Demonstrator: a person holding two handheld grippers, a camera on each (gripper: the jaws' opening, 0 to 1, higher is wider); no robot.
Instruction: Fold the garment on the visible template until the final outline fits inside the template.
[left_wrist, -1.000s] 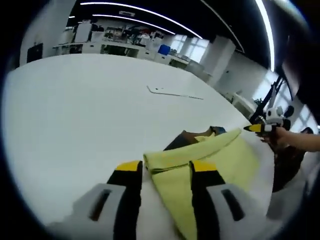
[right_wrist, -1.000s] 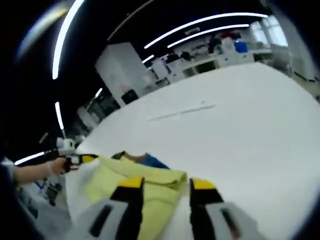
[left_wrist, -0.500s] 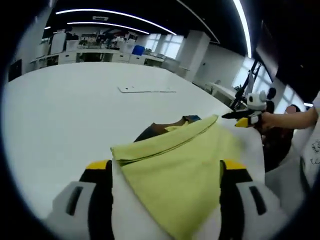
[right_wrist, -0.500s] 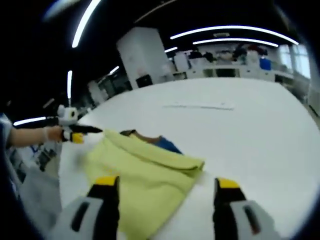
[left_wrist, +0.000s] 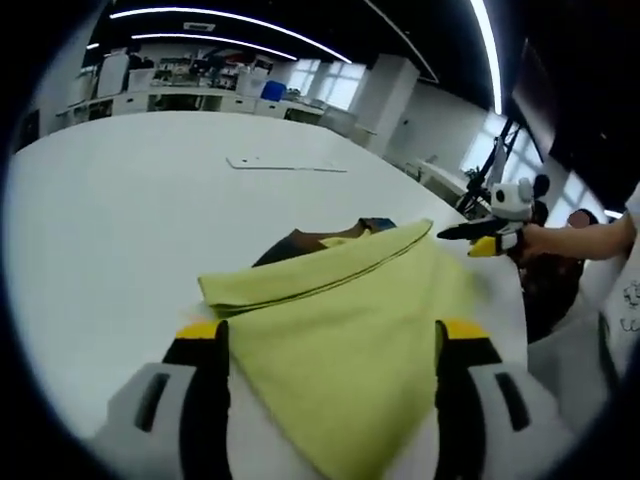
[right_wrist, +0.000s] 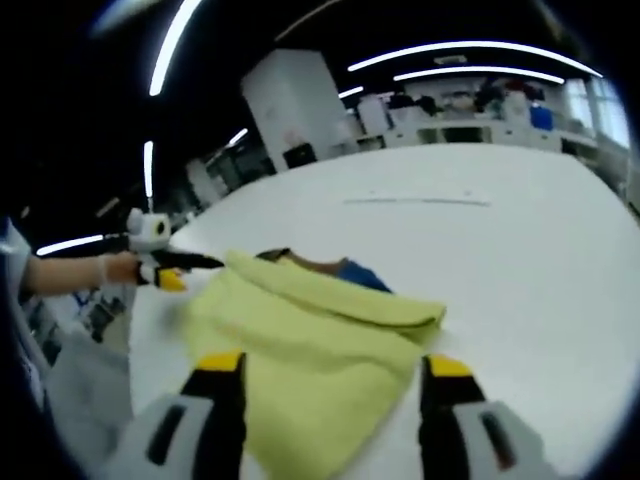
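A yellow-green garment (left_wrist: 350, 320) lies folded on the white table (left_wrist: 130, 210), its folded edge running along the far side. A dark brown and blue piece (left_wrist: 300, 243) peeks out from under that edge. My left gripper (left_wrist: 330, 345) stands wide open, low over the near part of the garment, holding nothing. In the right gripper view the same garment (right_wrist: 310, 335) lies ahead, and my right gripper (right_wrist: 333, 370) is also wide open above its near edge. Each gripper shows in the other's view, hand-held at the garment's far corner: the right gripper (left_wrist: 480, 240) and the left gripper (right_wrist: 165, 270).
A thin flat pale outline (left_wrist: 285, 165) lies farther out on the table, also seen as a pale outline (right_wrist: 415, 200). Benches and shelves with equipment (left_wrist: 200, 85) line the room behind. A person's hand (left_wrist: 560, 240) and clothing sit at the table's edge.
Both grippers' jaws have spread from narrow to wide, letting go of the garment, which now lies flatter. Both views have drawn slightly nearer over the cloth.
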